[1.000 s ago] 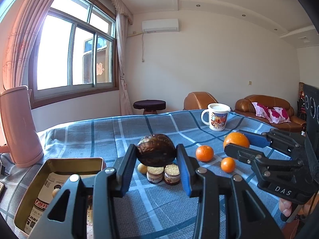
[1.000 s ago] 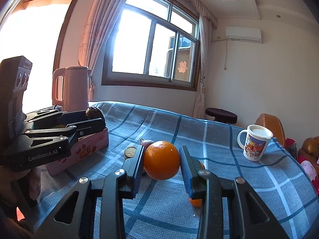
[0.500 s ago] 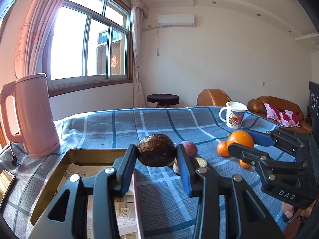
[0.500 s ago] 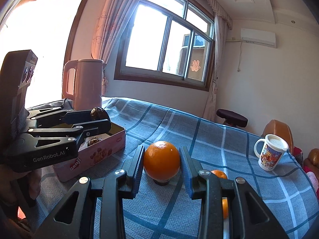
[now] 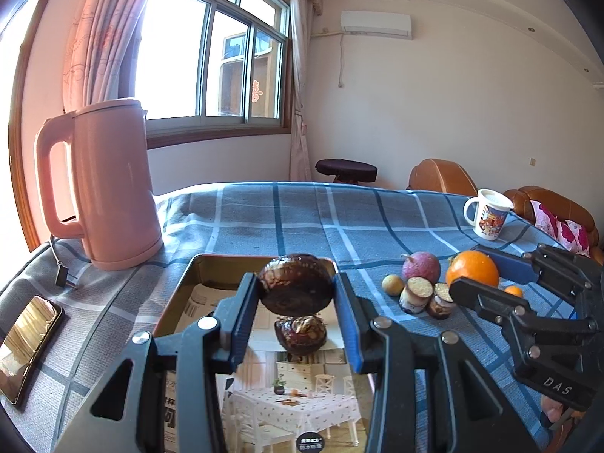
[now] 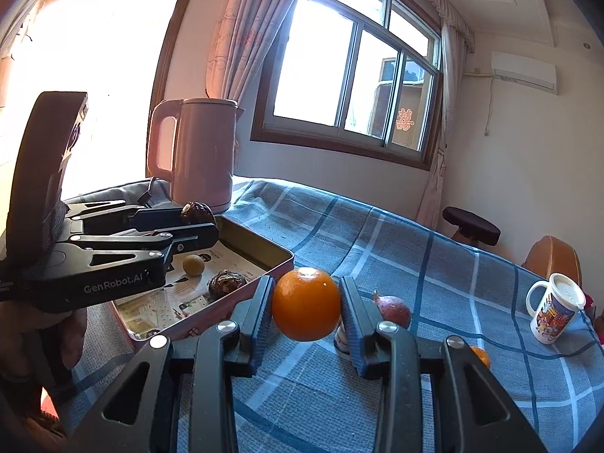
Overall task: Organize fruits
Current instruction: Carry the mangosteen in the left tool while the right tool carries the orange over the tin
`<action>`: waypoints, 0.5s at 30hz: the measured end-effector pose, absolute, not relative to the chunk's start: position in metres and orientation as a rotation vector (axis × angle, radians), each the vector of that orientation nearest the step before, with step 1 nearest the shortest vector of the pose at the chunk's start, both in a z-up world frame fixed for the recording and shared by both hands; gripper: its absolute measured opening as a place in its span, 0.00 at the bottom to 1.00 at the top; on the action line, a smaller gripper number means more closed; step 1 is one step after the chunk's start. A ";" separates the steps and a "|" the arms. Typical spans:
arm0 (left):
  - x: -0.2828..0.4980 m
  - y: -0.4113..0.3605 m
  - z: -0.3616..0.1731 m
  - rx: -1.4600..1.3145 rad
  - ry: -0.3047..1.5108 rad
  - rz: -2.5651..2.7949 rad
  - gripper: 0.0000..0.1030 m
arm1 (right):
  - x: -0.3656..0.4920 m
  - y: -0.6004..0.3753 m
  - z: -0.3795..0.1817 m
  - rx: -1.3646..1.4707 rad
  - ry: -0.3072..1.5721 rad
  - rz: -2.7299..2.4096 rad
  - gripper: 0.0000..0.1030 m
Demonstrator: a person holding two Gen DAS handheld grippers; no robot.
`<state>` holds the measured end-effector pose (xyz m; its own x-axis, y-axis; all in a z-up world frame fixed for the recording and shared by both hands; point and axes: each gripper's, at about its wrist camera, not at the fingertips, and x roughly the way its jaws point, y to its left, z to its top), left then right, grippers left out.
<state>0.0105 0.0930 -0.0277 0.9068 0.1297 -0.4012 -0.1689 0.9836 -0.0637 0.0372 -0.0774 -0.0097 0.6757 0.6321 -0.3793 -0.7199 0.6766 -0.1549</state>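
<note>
We see the left gripper [image 5: 297,294] carry its dark wrinkled fruit [image 5: 297,287] from above the checked cloth to above the open tin [image 5: 177,294], where it now hangs over a second dark fruit [image 5: 301,334] on the tin's floor; the right gripper [image 6: 305,311] brings its orange [image 6: 305,308] across too, from well clear of the tin to just beside the near corner; both views swing toward the pink kettle [image 5: 109,185].
</note>
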 end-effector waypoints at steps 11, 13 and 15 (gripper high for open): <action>0.008 0.126 -0.035 -0.133 0.476 0.205 0.41 | 0.034 -0.031 -0.012 -0.309 0.345 0.861 0.36; 0.008 0.131 -0.036 -0.137 0.484 0.210 0.41 | 0.033 -0.022 -0.012 -0.314 0.350 0.873 0.36; 0.007 0.135 -0.037 -0.142 0.490 0.212 0.41 | 0.032 -0.015 -0.013 -0.317 0.356 0.885 0.36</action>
<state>0.0068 0.1350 -0.0369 0.8611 0.1677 -0.4800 -0.2357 0.9681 -0.0846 0.0323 -0.0152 -0.0130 0.5819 0.6914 -0.4283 -0.7952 0.5941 -0.1214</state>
